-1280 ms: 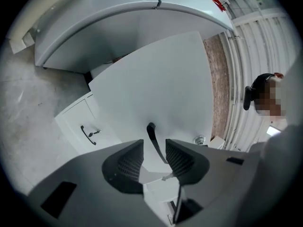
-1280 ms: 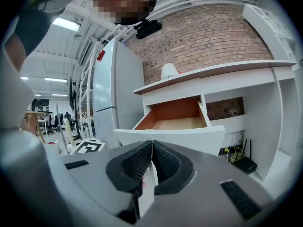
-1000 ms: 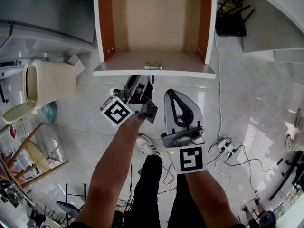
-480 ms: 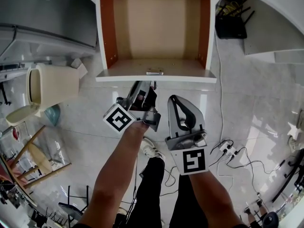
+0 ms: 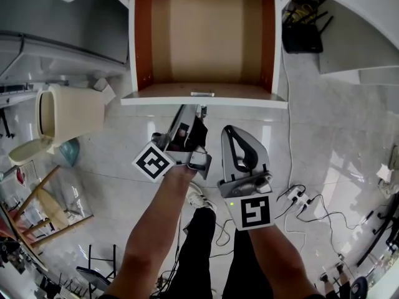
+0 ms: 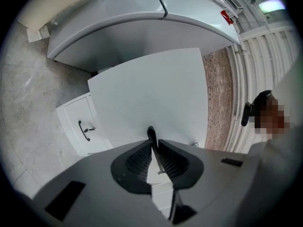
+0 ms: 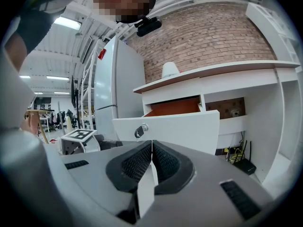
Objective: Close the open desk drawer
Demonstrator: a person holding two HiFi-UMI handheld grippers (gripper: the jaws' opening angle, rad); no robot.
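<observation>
The open desk drawer (image 5: 206, 99) sticks out toward me, its brown inside bare, a small metal handle (image 5: 202, 94) on its white front. My left gripper (image 5: 193, 109) reaches level to that front. In the left gripper view the white drawer front (image 6: 151, 93) fills the middle, and the dark handle (image 6: 151, 132) stands between the pads; the left gripper (image 6: 152, 143) has just been closing and now pinches it. My right gripper (image 5: 234, 132) hangs back from the drawer, shut on nothing. Ahead of the right gripper (image 7: 151, 148) I see the drawer front (image 7: 180, 129) and its handle (image 7: 140, 129).
A cream bin (image 5: 68, 111) and a wooden stool (image 5: 43, 198) stand at the left. Cables and a power strip (image 5: 296, 195) lie on the floor at the right. A black box (image 5: 302, 30) sits under the desk. A grey fridge (image 6: 142, 27) stands beside a lower cabinet door (image 6: 83, 129).
My left gripper has reached forward to the drawer's handle and rolled a little, its jaws narrowing around the handle. The right gripper has stayed where it was.
</observation>
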